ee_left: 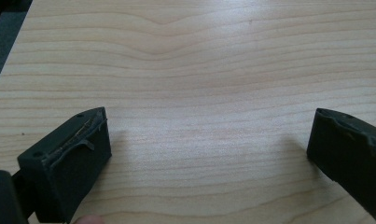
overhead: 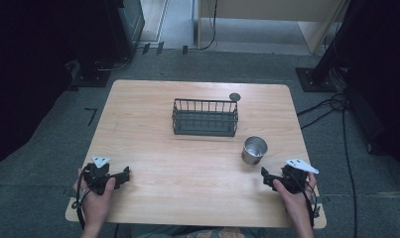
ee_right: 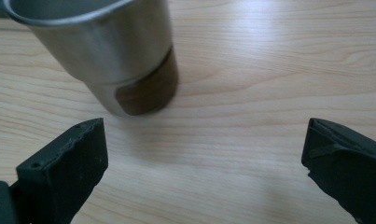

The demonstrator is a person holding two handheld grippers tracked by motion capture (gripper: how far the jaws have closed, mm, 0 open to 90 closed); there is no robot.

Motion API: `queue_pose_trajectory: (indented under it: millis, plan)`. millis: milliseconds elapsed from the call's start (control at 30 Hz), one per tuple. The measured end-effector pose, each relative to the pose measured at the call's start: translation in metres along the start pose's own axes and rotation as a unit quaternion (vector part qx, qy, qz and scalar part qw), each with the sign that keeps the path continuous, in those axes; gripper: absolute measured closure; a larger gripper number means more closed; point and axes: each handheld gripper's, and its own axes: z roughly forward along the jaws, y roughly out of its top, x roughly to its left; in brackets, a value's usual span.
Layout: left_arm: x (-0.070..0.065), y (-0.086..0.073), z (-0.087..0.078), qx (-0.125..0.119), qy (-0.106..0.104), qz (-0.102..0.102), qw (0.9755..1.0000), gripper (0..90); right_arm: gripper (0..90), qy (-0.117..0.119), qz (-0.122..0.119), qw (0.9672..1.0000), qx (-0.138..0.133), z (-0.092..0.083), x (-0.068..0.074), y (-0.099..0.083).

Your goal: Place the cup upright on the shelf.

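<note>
- steel cup (overhead: pixel 254 149) stands upright on the bench (overhead: pixel 187 163), just ahead of the right hand-held gripper (overhead: pixel 267 177), whose jaws are spread wide with nothing between them; the cup (ee_right: pixel 106 56) lies up and left of its jaws
- left hand-held gripper (overhead: pixel 122 174) spread too, over bare wood
- dark wire basket (overhead: pixel 205 117) sits farther back, mid-bench

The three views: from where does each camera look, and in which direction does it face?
High view: above the person's side, facing forward and down on the light wooden table, dark wire basket and shiny metal cup; both hands hold the left gripper and right gripper.
Left gripper view: on the left gripper, looking along its open jaws at bare table.
Right gripper view: on the right gripper, jaws open, facing the cup.
High and right gripper views share the cup.
</note>
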Motion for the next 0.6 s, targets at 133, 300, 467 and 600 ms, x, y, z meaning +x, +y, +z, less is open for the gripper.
queue_pose_trajectory:
  millis: [133, 300, 467, 600]
  plan:
    - [0.000, 0.000, 0.000, 0.000, 0.000, 0.000, 1.0000, 0.0, 0.0, 0.010, -0.002, 0.9999, -0.001, 0.004, 0.009, 0.005]
    - [0.000, 0.000, 0.000, 0.000, 0.000, 0.000, 1.0000, 0.0, 0.0, 0.017, -0.009, 0.9998, -0.004, 0.012, 0.020, 0.011]
    - [0.000, 0.000, 0.000, 0.000, 0.000, 0.000, 1.0000, 0.0, 0.0, 0.025, -0.008, 0.9996, -0.009, 0.017, 0.027, 0.018]
    - [0.000, 0.000, 0.000, 0.000, 0.000, 0.000, 1.0000, 0.0, 0.0, 0.030, -0.009, 0.9994, -0.014, 0.022, 0.031, 0.023]
